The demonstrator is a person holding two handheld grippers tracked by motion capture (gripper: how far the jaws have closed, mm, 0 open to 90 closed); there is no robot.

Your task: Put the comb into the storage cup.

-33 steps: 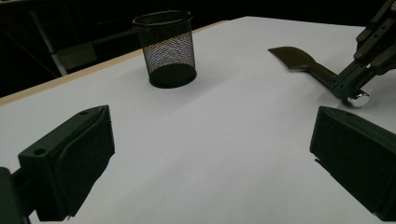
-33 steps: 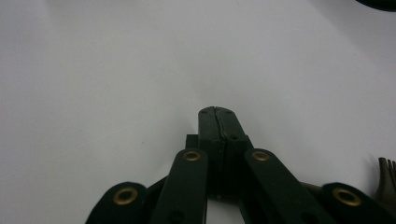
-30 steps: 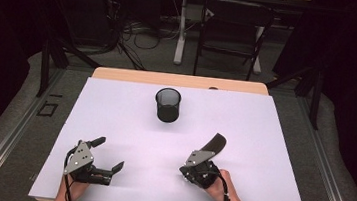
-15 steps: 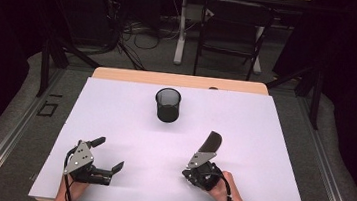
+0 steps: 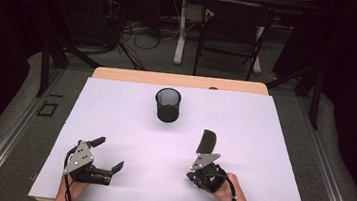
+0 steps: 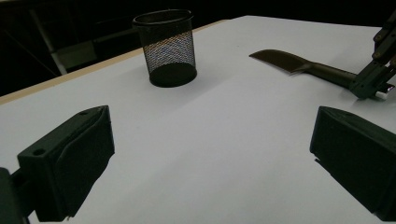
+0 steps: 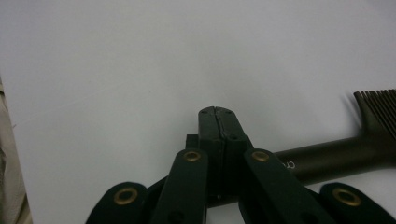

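counter (image 5: pixel 273 140) white-topped | mesh cup (image 5: pixel 168 105) upright, far middle | left gripper (image 5: pixel 109 155) near-left, jaws wide apart, empty | right gripper (image 7: pixel 217 122) jaws pressed together on black comb (image 7: pixel 336 156) handle, comb above counter, near-right

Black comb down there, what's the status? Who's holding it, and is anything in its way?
Left gripper open, empty. Right gripper shut on black plastic comb, by the handle. Black mesh cup upright, standing apart beyond it. White table otherwise bare.
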